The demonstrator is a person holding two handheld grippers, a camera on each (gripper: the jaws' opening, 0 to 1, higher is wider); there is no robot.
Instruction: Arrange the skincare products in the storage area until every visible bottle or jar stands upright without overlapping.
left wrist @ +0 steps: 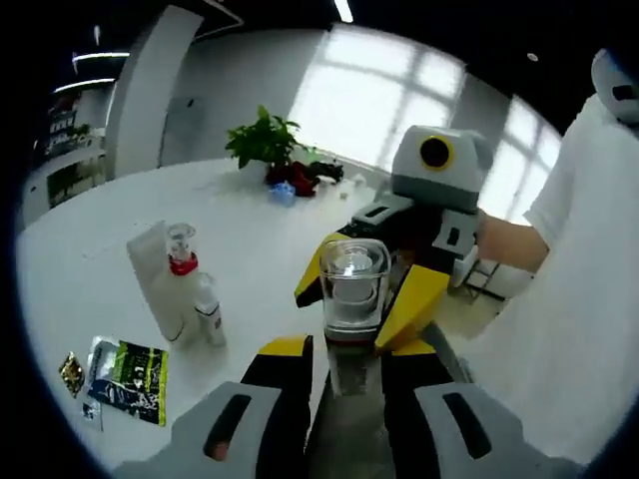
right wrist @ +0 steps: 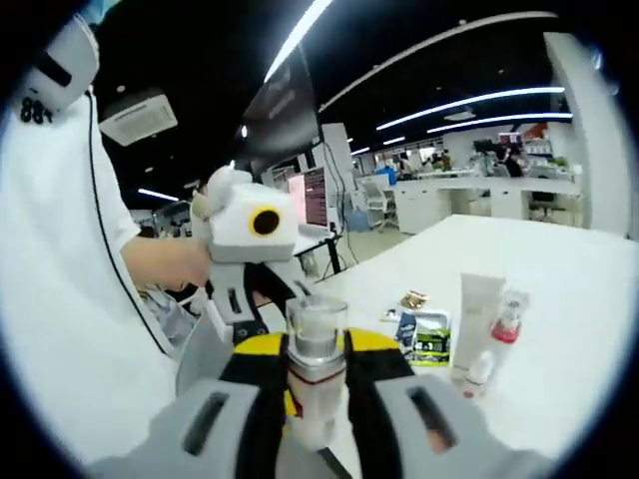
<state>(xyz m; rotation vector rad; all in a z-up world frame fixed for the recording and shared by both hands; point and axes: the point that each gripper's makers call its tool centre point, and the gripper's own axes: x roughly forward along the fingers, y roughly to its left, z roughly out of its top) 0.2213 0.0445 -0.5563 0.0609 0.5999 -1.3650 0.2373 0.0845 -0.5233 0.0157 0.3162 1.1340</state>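
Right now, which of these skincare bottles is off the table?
The clear-capped bottle, held in the air between both tongs; the white tube and red-collared bottle stand on the table.

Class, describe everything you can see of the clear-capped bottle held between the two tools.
The bottle has a clear, squarish cap over a pale neck and whitish body. It stands roughly upright, lifted off the white table, clamped between the left tool and the right tool, whose yellow-tipped jaws press on it from opposite sides.

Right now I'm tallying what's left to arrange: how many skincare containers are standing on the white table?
3, clustered together on the white table: a white tube, a clear red-collared bottle and a small white bottle. A fourth, clear-capped bottle is held between both grippers; others may be hidden.
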